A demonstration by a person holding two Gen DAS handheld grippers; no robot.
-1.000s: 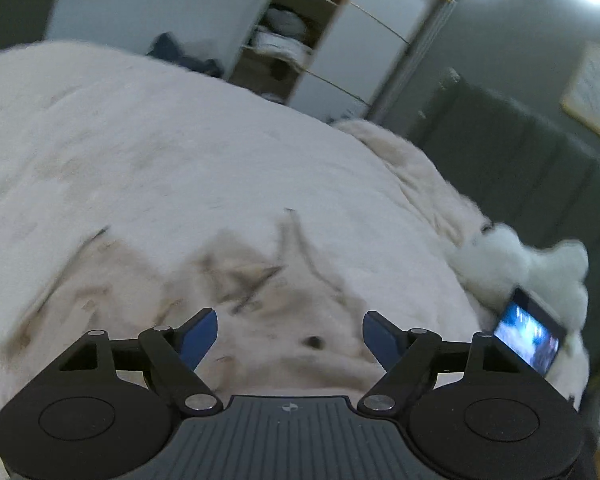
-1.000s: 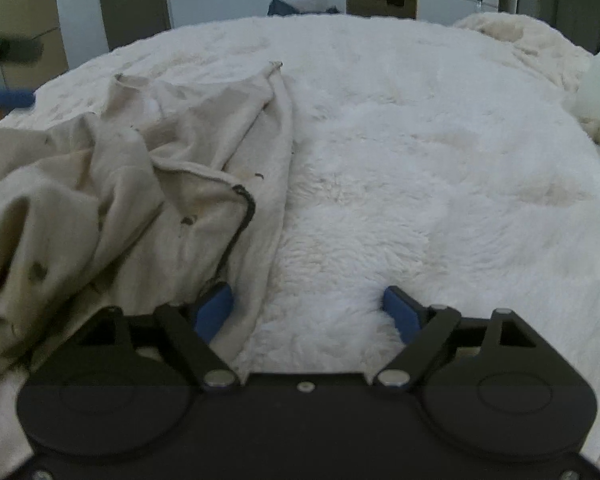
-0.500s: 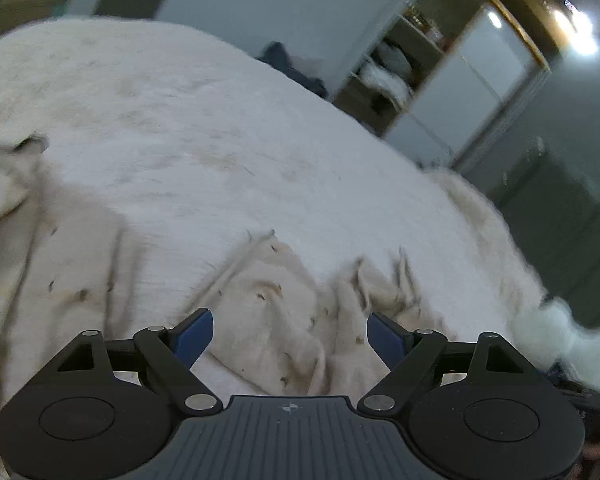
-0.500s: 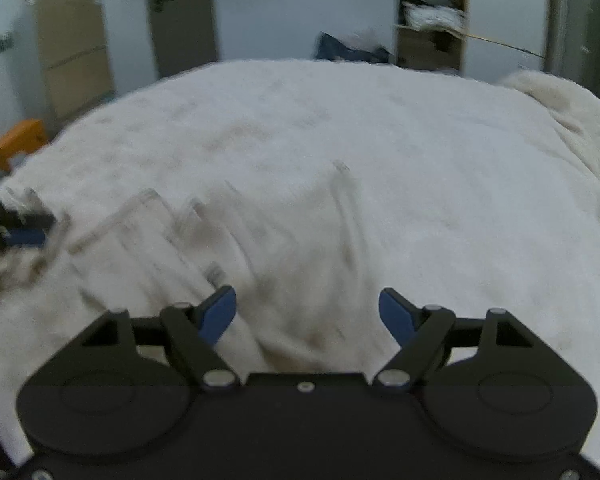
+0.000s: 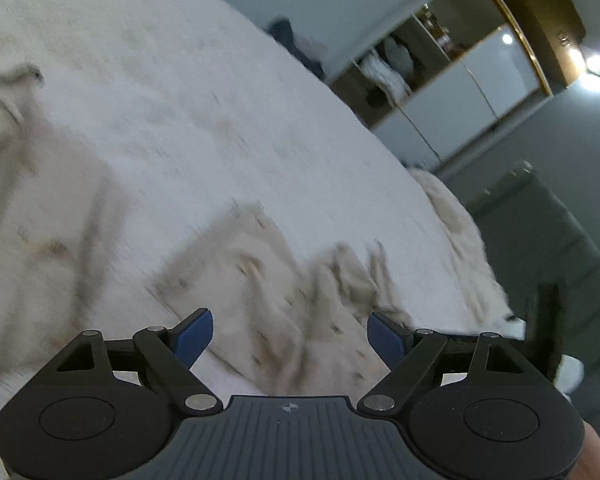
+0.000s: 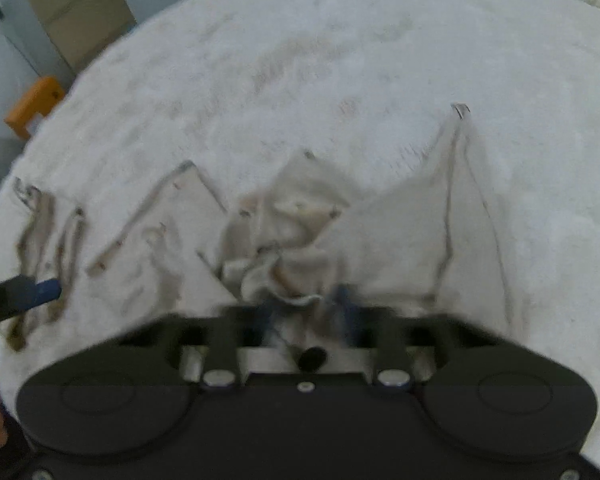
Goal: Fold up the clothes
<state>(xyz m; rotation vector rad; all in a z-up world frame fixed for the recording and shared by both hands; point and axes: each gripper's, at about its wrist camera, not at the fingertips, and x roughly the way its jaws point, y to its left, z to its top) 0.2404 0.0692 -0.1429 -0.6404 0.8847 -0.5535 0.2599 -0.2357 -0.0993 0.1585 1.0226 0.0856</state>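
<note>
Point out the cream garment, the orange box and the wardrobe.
cream garment [image 6: 300, 220], right wrist view, bunched middle.
orange box [image 6: 36, 106], right wrist view, top face.
wardrobe [image 5: 452, 92], left wrist view, door panel.

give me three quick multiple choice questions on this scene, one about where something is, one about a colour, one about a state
1. Where does the cream garment lie?
A. on the white fluffy bed cover
B. on a wardrobe shelf
C. on the floor

2. What colour is the box beyond the bed's edge in the right wrist view?
A. green
B. orange
C. purple

3. How do the right gripper's jaws stand?
A. spread wide over bare cover
B. out of view
C. drawn together on a fold of the garment

Answers: 1 A, the cloth sprawls crumpled across the cover; 2 B, it shows bright orange by the wall; 3 C, bunched cloth sits between the blue pads.
</note>
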